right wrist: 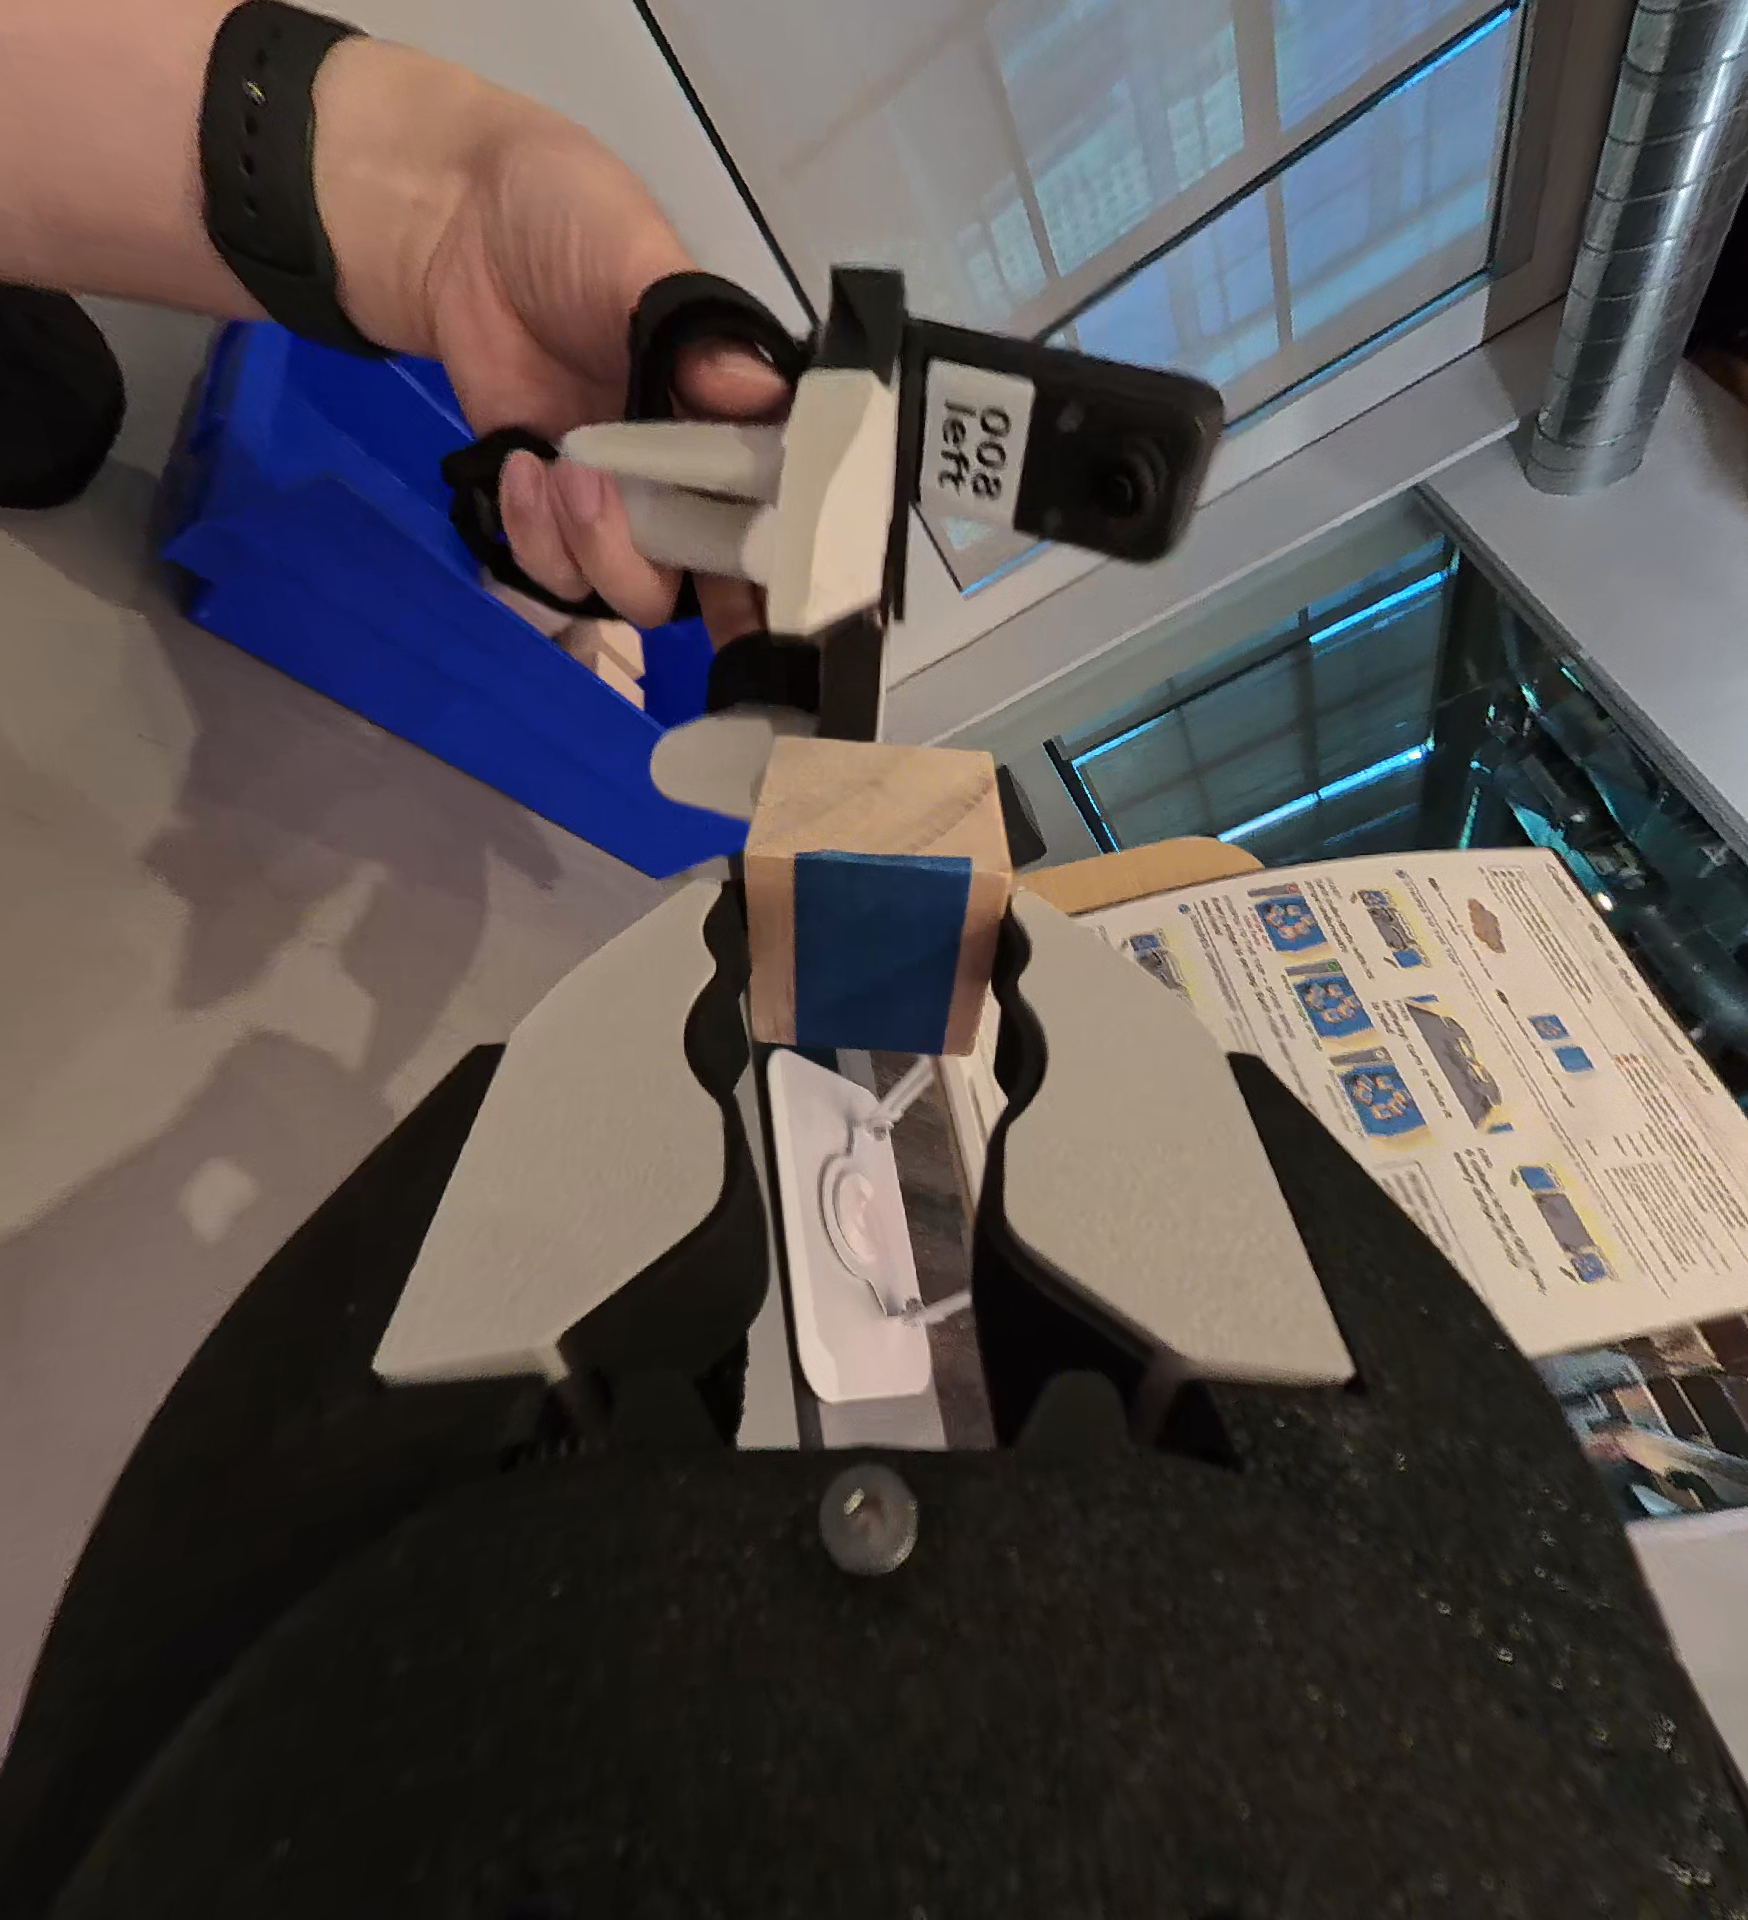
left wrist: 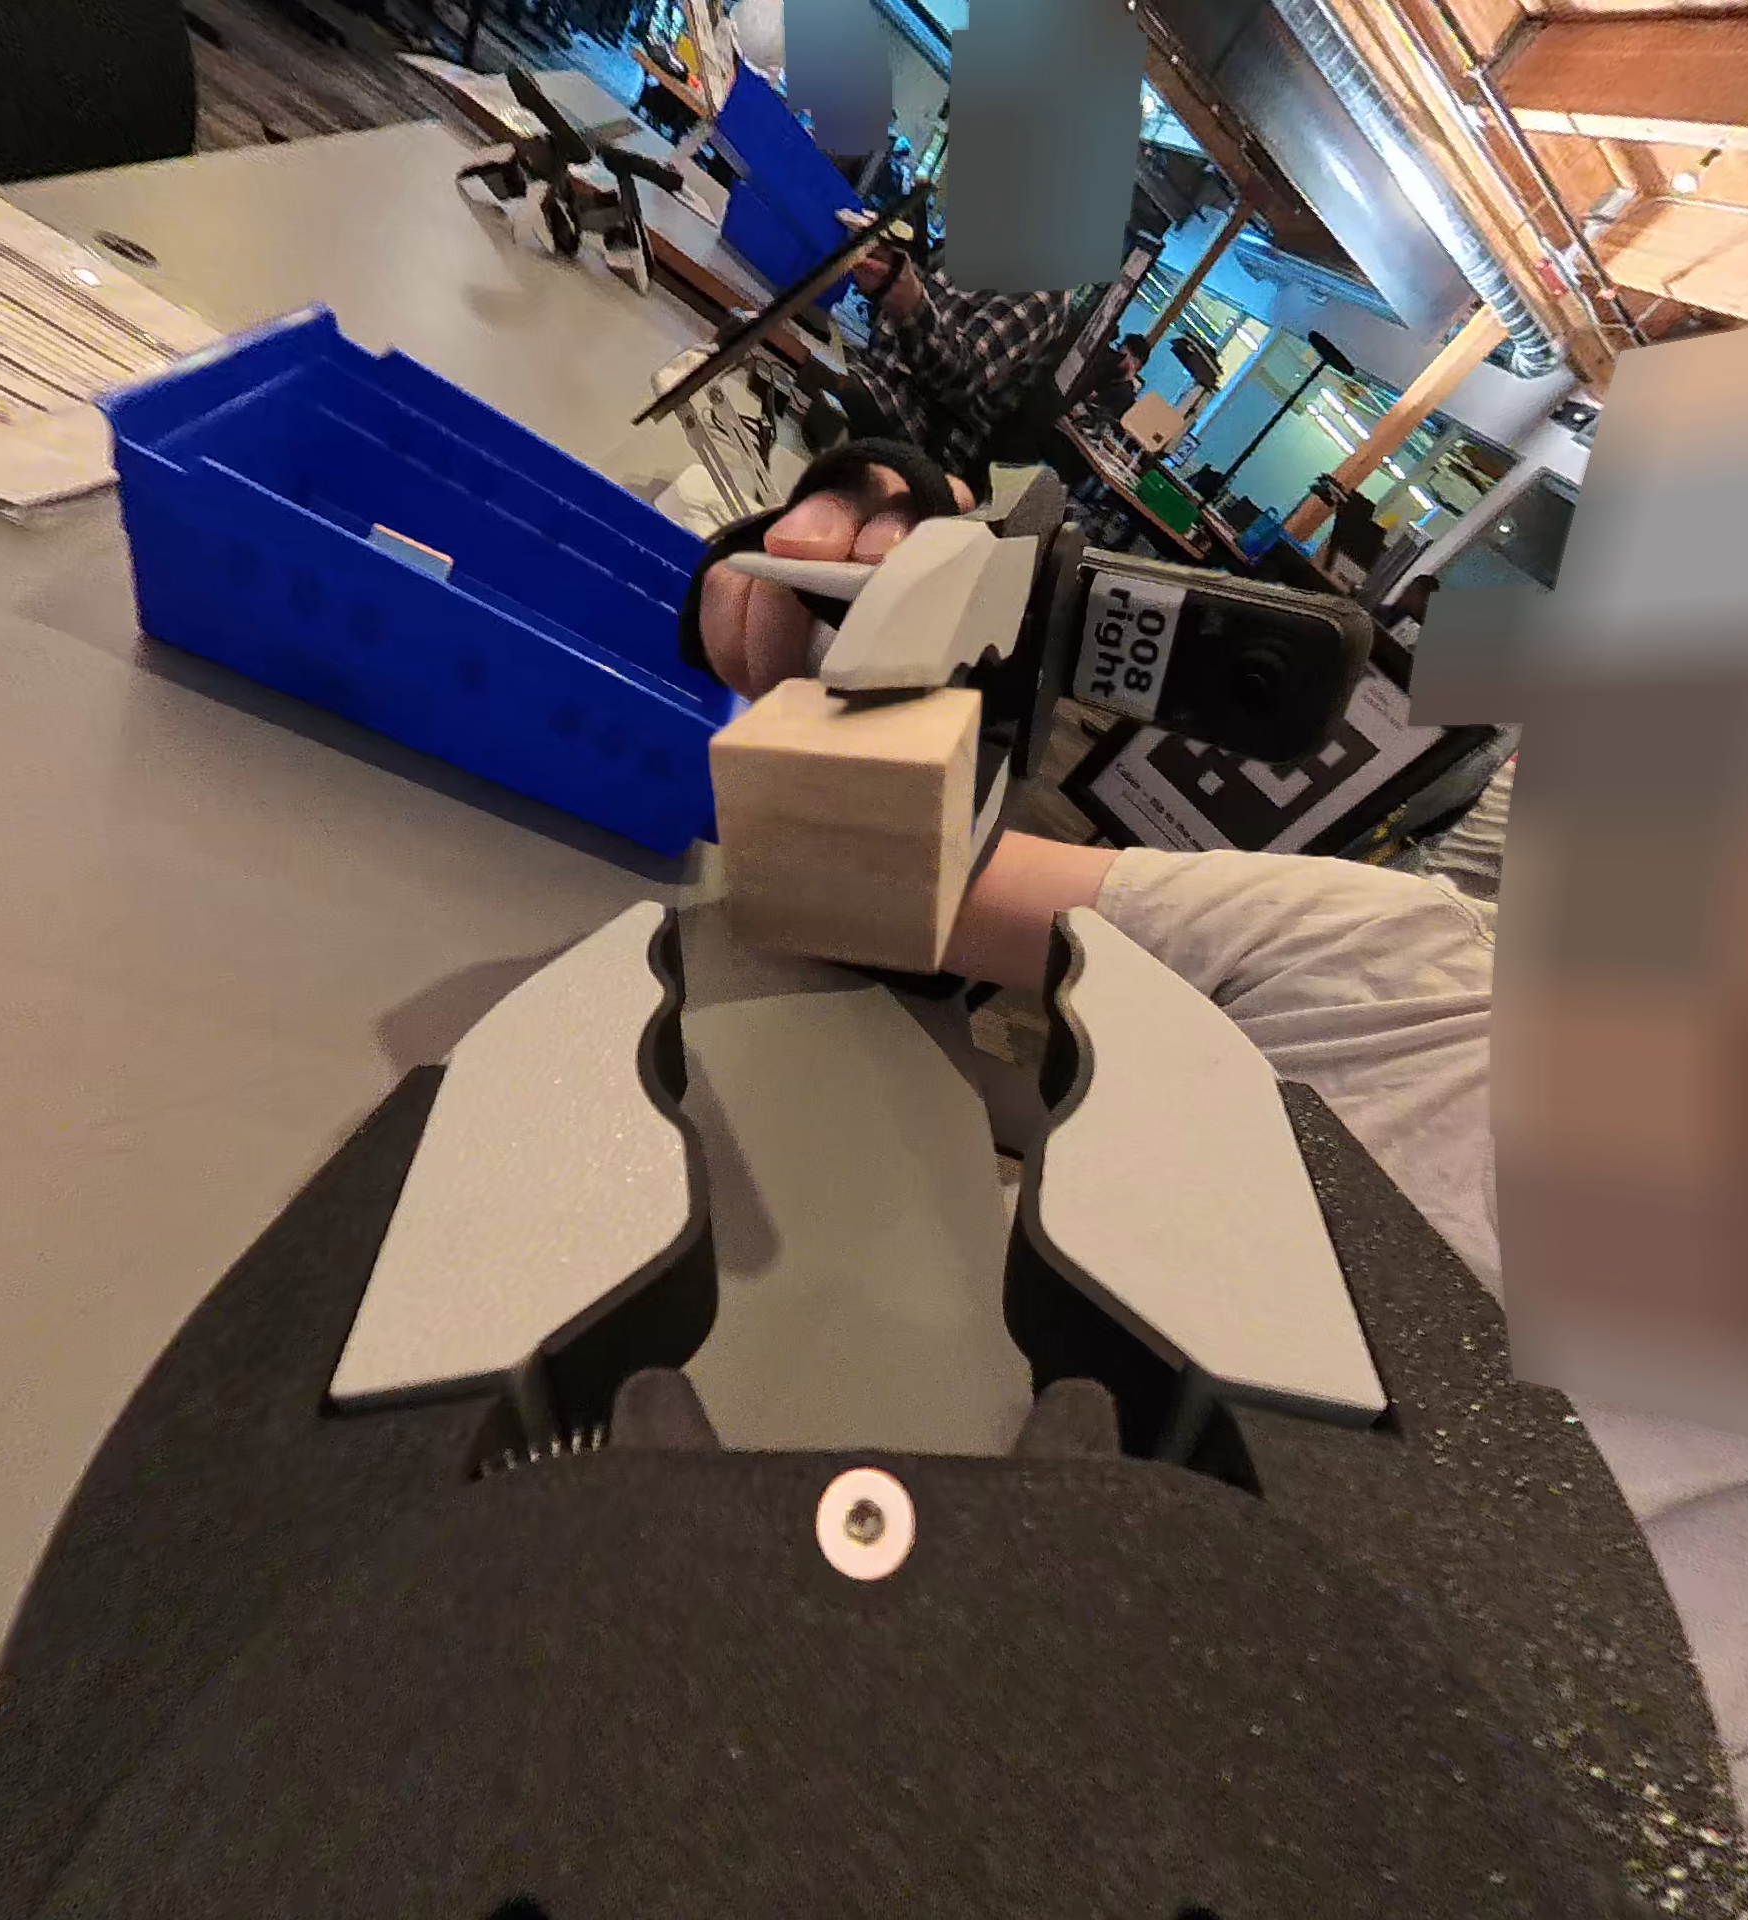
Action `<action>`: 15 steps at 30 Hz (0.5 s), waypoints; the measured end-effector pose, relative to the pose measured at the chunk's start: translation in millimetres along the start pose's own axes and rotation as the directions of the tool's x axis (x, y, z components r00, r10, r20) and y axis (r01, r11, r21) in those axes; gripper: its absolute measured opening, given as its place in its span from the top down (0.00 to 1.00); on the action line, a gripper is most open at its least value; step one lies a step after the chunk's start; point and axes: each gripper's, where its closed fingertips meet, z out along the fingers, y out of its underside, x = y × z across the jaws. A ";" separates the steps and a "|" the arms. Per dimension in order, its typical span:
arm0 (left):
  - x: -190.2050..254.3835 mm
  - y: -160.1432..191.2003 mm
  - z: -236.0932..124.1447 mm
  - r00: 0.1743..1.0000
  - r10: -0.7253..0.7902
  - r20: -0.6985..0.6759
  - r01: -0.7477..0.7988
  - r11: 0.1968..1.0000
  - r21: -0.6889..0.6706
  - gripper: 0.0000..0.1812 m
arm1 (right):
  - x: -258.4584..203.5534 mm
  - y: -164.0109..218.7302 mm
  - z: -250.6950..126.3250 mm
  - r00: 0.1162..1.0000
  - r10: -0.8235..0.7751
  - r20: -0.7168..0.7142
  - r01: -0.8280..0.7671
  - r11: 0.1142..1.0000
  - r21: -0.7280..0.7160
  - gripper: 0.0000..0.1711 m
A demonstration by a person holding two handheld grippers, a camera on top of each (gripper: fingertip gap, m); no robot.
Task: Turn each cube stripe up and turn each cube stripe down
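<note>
The wooden cube (right wrist: 875, 914) is held off the grey table (left wrist: 174, 1039), clamped between the two grey fingers of the right gripper (right wrist: 870, 966), whose ridged inner edges press on its left and right faces. In the right wrist view the cube's blue stripe (right wrist: 880, 951) covers the face turned toward that camera, running from the top edge of that face to the bottom, while the bare wood face above it looks up and away.

In the left wrist view the same cube (left wrist: 844, 831) shows only plain wood (the stripe is on a side hidden from here). The left gripper (left wrist: 865, 940) sits just near of it with its fingers spread apart; the cube hangs just beyond the tips, and I cannot tell whether either tip touches it. Seen from the right wrist view, one finger of the left gripper lies against the cube's far left upper corner and a dark part shows at the far right.

A blue bin (left wrist: 413, 582) rests on the table to the far left of the cube. A printed instruction sheet (right wrist: 1472, 1091) lies to the right in the right wrist view. A person's hand with a black wrist strap (right wrist: 262, 171) grips the left tool's handle.
</note>
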 end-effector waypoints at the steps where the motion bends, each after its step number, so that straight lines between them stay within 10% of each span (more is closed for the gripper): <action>1: 0.1 -2.8 -4.9 1.000 0.018 0.018 -0.018 1.000 0.012 0.63 | 6.8 3.3 -3.9 1.000 -0.003 -0.018 0.003 1.000 -0.019 0.74; 8: -3.3 -24.8 -55.6 0.963 0.118 0.243 -0.145 0.985 0.095 0.64 | 123.7 69.8 -109.6 0.911 0.170 -0.376 -0.275 0.929 -0.247 0.74; 15: -10.1 -34.4 -89.0 0.936 0.074 0.345 -0.141 0.975 0.173 0.67 | 127.7 233.5 -248.7 0.493 0.489 -0.720 -0.865 0.361 -0.347 0.74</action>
